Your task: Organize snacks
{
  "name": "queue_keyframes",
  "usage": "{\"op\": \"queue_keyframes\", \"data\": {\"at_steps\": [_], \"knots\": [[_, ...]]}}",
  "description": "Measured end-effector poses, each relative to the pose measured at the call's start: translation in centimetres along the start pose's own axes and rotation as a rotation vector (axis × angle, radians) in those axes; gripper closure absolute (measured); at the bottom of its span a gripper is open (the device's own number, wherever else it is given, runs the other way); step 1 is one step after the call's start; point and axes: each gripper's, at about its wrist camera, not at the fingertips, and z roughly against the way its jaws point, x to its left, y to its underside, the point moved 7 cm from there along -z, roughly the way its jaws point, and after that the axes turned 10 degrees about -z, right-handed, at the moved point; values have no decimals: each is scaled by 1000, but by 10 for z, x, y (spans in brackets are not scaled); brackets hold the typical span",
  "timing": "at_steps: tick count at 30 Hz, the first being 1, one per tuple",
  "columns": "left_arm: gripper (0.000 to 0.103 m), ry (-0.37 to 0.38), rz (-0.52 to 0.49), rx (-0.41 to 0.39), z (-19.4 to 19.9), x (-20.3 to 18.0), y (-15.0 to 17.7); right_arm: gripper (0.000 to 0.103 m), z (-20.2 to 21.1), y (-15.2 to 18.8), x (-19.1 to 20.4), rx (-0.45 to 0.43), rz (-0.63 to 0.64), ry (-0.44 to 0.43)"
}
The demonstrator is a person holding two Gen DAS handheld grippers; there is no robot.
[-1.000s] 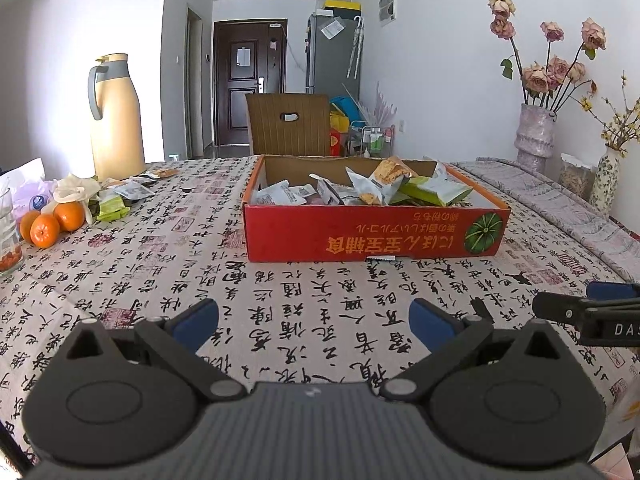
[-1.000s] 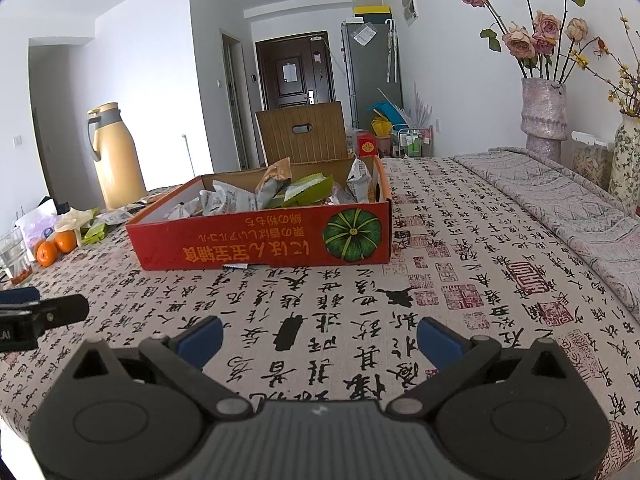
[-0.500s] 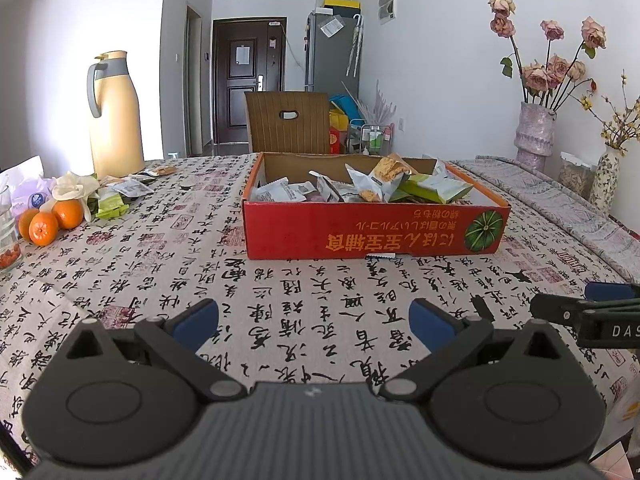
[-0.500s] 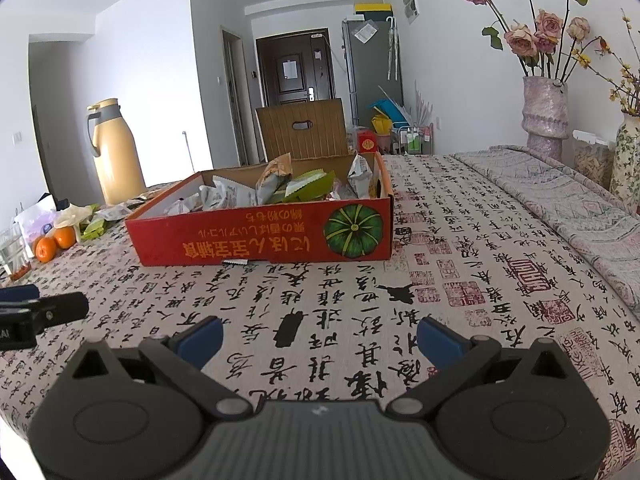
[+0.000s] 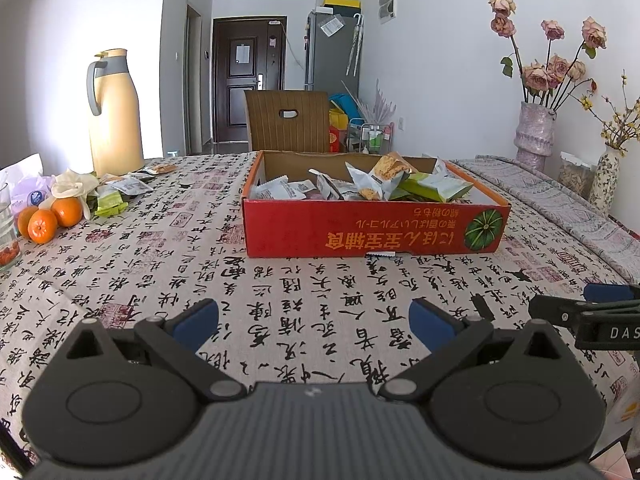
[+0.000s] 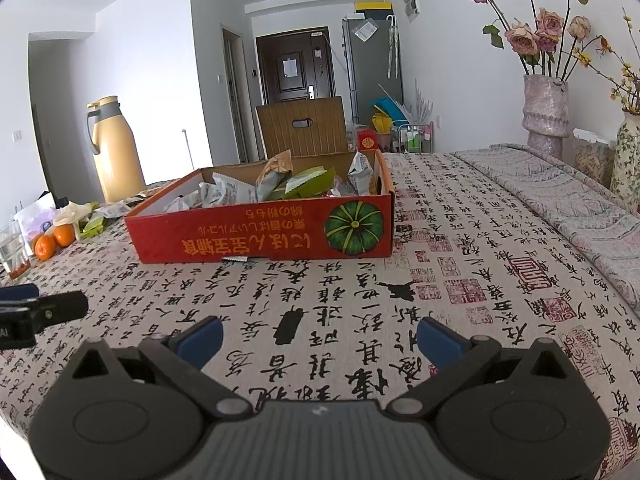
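A red cardboard box (image 5: 372, 232) of snack packets (image 5: 380, 184) is seen in the middle of the left wrist frame, its long side running left to right across the picture and its printed front wall turned toward the camera, the lettering upside down. In the right wrist frame the same box (image 6: 260, 236) is set left of centre, its long axis slanting from lower right to upper left, with the pumpkin picture at its right end. The packets are heaped loosely inside, several tilted above the rim. A small strip of wrapper (image 5: 380, 255) is seen at the foot of the front wall.

The left gripper (image 5: 314, 318) is held low at the bottom of its frame, its blue fingertips (image 5: 196, 320) spread wide with nothing between them. The right gripper (image 6: 320, 338) is likewise held wide and empty. The box lies well beyond both pairs of fingers, apart from them, with bare patterned tablecloth (image 5: 280, 292) between.

More loose packets (image 5: 128, 186) are left at the upper left of the left wrist frame, beside oranges (image 5: 44, 222) and a tall yellow jug (image 5: 114, 112). Open cloth is seen to the left and right of the box. Flower vases (image 6: 546, 110) are stood along the right edge, against the wall, and a chair back (image 5: 286, 120) rises behind the box.
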Motion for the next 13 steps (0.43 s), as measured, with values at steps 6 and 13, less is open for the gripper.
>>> {"op": "queue_keyframes", "data": {"at_steps": [6,13], "knots": [[0,3,5,1,-1,1,1,0,0,2,0,2,1,0],[0,11,8,0,-2,2,-1,0,0,2,0,3,2,-1]]}}
